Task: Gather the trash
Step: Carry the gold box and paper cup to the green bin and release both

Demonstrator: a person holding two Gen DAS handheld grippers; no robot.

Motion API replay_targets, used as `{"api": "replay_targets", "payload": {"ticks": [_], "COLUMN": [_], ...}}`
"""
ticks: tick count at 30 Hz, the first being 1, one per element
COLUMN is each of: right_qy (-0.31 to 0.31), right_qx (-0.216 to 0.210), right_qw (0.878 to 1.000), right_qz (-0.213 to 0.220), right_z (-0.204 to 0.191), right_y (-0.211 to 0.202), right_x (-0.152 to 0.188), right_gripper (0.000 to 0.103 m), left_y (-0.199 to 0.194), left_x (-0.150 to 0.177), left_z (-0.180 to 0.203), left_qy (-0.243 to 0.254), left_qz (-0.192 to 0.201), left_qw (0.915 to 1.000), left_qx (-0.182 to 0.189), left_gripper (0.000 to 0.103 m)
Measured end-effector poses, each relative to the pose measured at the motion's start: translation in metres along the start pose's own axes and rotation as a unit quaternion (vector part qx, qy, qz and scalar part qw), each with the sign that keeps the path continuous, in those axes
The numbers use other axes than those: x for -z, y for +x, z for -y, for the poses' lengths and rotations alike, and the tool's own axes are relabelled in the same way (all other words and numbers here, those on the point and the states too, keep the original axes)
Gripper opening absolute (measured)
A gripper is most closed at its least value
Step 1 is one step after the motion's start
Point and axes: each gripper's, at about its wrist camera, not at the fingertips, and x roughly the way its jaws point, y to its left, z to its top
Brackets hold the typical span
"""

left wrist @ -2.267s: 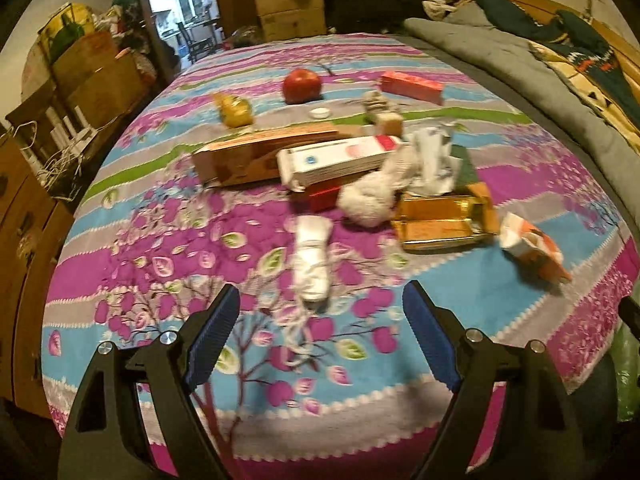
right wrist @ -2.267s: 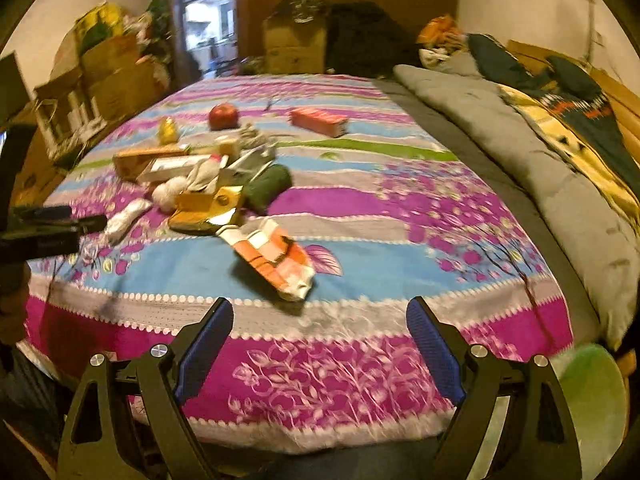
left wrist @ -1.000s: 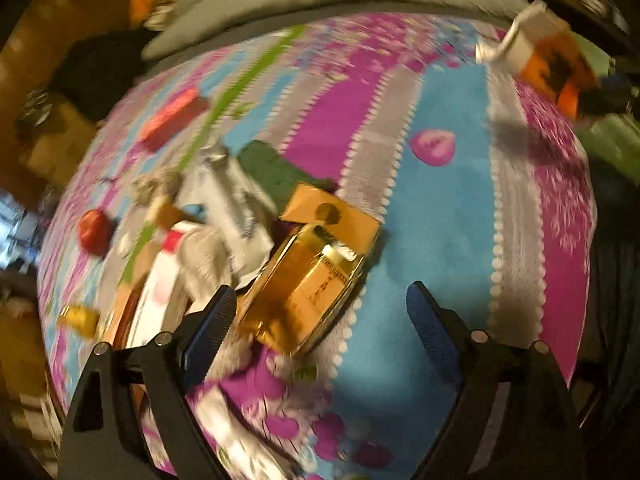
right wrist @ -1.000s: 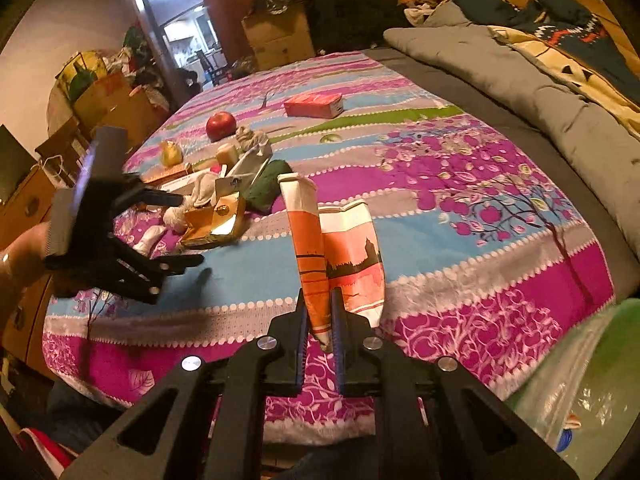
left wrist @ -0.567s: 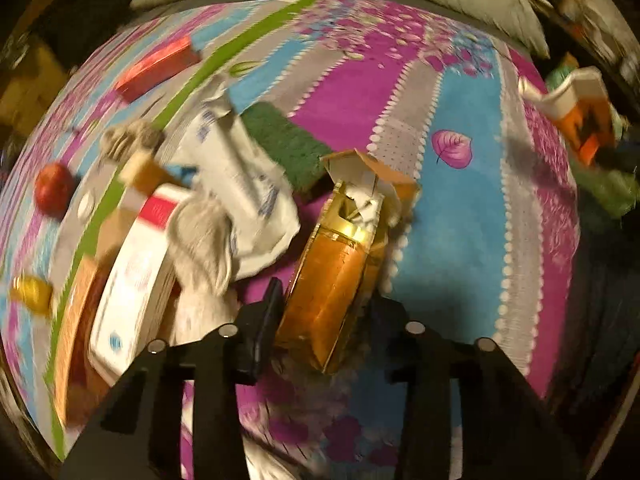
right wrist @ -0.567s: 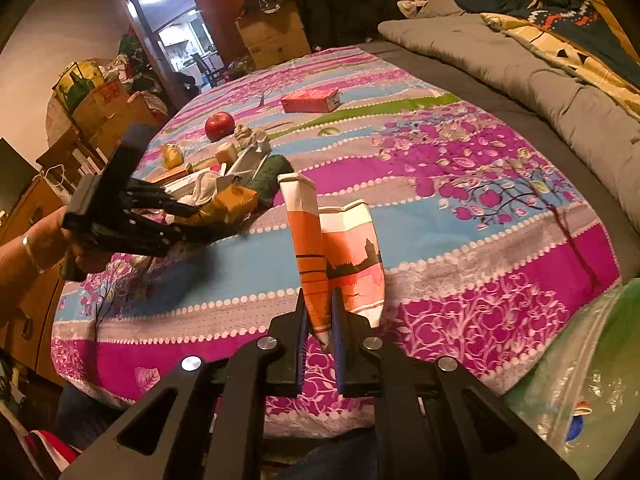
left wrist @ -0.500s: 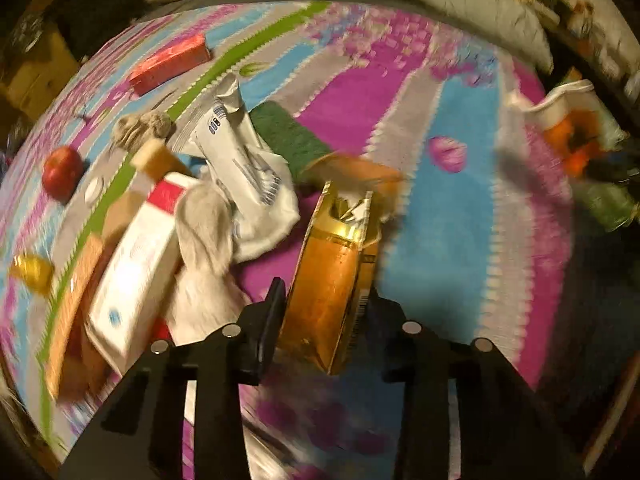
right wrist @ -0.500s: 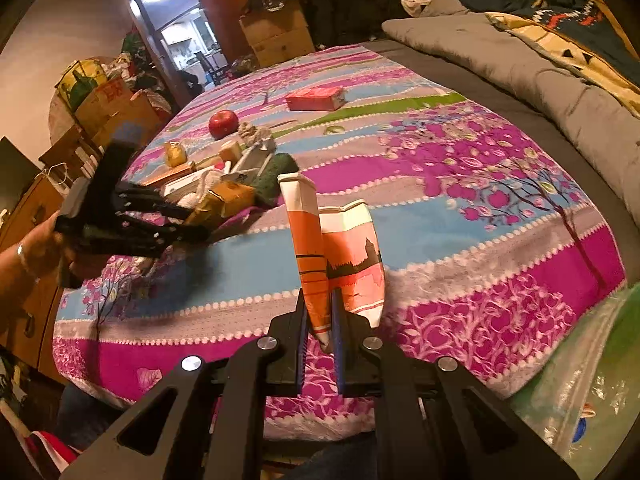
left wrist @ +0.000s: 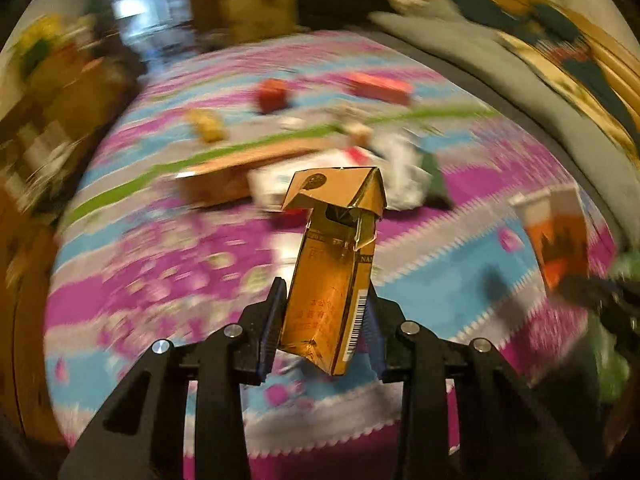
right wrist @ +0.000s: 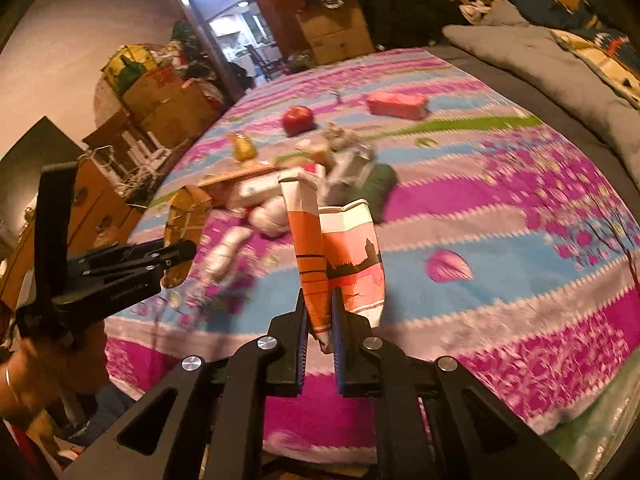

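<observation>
On the left, the left tongs point(left wrist: 322, 320) are clamping the gold box point(left wrist: 334, 264) near its lower end, its long axis standing almost upright and leaning slightly away, the torn flap at the top; in the right wrist view the same box point(right wrist: 185, 220) is hanging clear above the bed point(right wrist: 500, 216), off its near left edge. The rest of the litter, a white box point(right wrist: 256, 188), crumpled paper point(right wrist: 272, 216) and a dark green pad point(right wrist: 378, 186), is lying in a heap toward the middle of the bed, with an apple point(right wrist: 298, 119) and a pink box point(right wrist: 398, 105) farther back. Moving right, the right tongs point(right wrist: 320, 328) are pinching the orange carton point(right wrist: 336, 256) by its folded lower edge, its long axis also upright, raised over the near edge of the bed. At the far right, low in that view, a green bag point(right wrist: 600, 420) is showing just beyond the bed's near right corner. That bag is probably the target, so the relation that matters is this: it is lying right of and below both pieces, and the right tongs are far nearer to it, while the left tongs would be crossing the whole near edge to get there.
</observation>
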Motion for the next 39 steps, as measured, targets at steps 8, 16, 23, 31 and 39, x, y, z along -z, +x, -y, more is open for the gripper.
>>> {"api": "replay_targets", "payload": {"ticks": [8,16,23,31,39], "right_qy": [-0.072,-0.127,-0.131,-0.124,-0.09], "right_qx": [-0.006,0.006,0.014,0.04,0.112], "right_qw": [0.996,0.986,0.982,0.977,0.969], "right_qz": [0.051,0.112,0.137,0.17,0.203], "right_z": [-0.063,-0.103,-0.111,-0.103,-0.059], "right_y": [-0.019,-0.05,-0.072,-0.101,-0.153], "right_x": [-0.028,-0.052,-0.06,-0.059,-0.056], "right_gripper": [0.012,0.012,0.012,0.012,0.012], "left_y": [-0.065,-0.1,-0.104,-0.113,-0.116], "left_x": [-0.013,-0.022,-0.021,-0.028,-0.049], "left_z": [-0.032,-0.032,-0.026,0.004,0.066], "left_qy": [-0.108,-0.138,-0.14,-0.11,-0.052], "left_qz": [0.091,0.153,0.155,0.182,0.212], "left_qw": [0.9861,0.9706,0.9701,0.9713,0.9748], "left_qx": [-0.088,-0.125,-0.124,-0.106,-0.047], "left_gripper": [0.035,0.035,0.035,0.035,0.035]}}
